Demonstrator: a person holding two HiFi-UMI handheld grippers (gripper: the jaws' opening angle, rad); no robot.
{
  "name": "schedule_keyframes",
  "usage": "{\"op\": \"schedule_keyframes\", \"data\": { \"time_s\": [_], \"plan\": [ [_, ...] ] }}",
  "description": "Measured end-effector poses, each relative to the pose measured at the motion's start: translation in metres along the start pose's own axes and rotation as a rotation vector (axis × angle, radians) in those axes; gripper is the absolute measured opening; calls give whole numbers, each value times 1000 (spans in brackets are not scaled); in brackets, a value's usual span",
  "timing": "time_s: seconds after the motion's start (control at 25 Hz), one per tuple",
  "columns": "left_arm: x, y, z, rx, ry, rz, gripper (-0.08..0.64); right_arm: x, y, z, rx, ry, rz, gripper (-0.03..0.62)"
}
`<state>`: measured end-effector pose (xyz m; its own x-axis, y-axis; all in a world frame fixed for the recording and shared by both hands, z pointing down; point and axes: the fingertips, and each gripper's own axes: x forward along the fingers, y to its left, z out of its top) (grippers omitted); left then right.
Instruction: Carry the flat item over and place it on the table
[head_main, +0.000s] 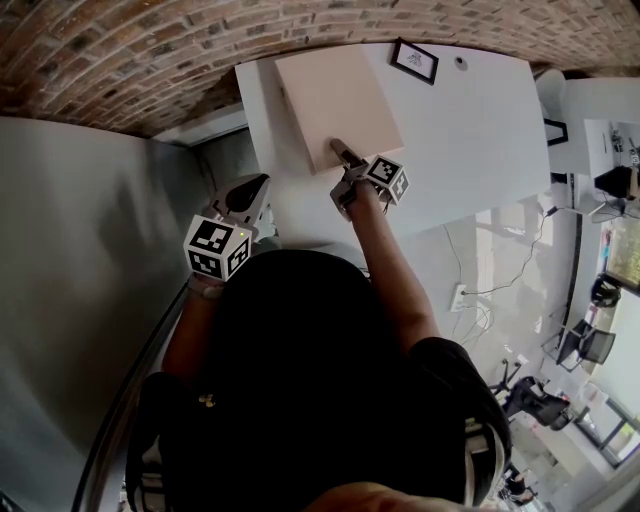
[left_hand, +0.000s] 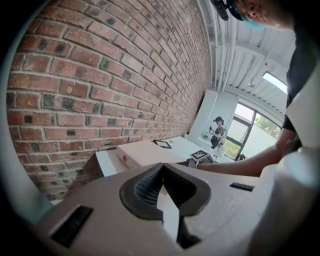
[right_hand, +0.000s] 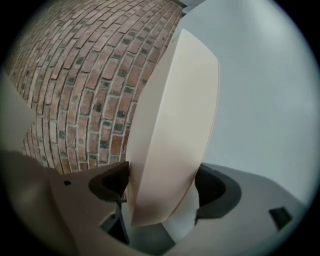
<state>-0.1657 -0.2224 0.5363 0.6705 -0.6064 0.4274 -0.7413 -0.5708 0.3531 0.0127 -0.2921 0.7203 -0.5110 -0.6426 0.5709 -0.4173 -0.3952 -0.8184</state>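
A flat beige box lies on the left part of the white table, close to the brick wall. My right gripper is at the box's near edge, one finger over its top. In the right gripper view the box runs between the two jaws of the right gripper, which stand wide around it with a gap at the right pad. My left gripper hangs back beside my body, off the table, its jaws closed together with nothing in them. From it I see the box on the table.
A small black-framed picture lies flat on the table beyond the box. The brick wall runs along the table's far and left sides. A wall socket with cables and chairs are at the right.
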Motion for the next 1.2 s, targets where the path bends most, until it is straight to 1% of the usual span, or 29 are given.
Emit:
{"op": "schedule_keyframes", "data": {
  "time_s": [0.24, 0.32, 0.4, 0.6, 0.72, 0.84, 0.88, 1.08, 1.2],
  "plan": [
    [-1, 7, -2, -4, 7, 7, 3, 2, -14, -2, -45, 14, -92, 426],
    [-1, 7, -4, -1, 13, 8, 3, 1, -23, -2, -90, 19, -145, 428],
    [0, 8, -5, 3, 17, 8, 3, 0, -27, -3, -143, 27, -175, 428],
    [2, 7, -5, 6, 18, 10, 3, -6, -20, -4, -228, 34, -176, 426],
    [1, 3, -5, 5, 15, 14, 3, -17, -13, -6, -265, 35, -174, 426],
    [0, -5, -4, 4, 14, 17, 3, -31, -7, -9, -321, 46, -164, 423],
    [0, -8, -3, 7, 13, 18, 3, -37, -2, -10, -346, 51, -159, 409],
    [2, -25, 0, 11, -9, 26, 3, -63, 25, -12, -501, 45, -123, 241],
    [2, -35, 1, 13, -25, 37, 3, -81, 37, -11, -629, 28, -129, 103]
  ]
}}
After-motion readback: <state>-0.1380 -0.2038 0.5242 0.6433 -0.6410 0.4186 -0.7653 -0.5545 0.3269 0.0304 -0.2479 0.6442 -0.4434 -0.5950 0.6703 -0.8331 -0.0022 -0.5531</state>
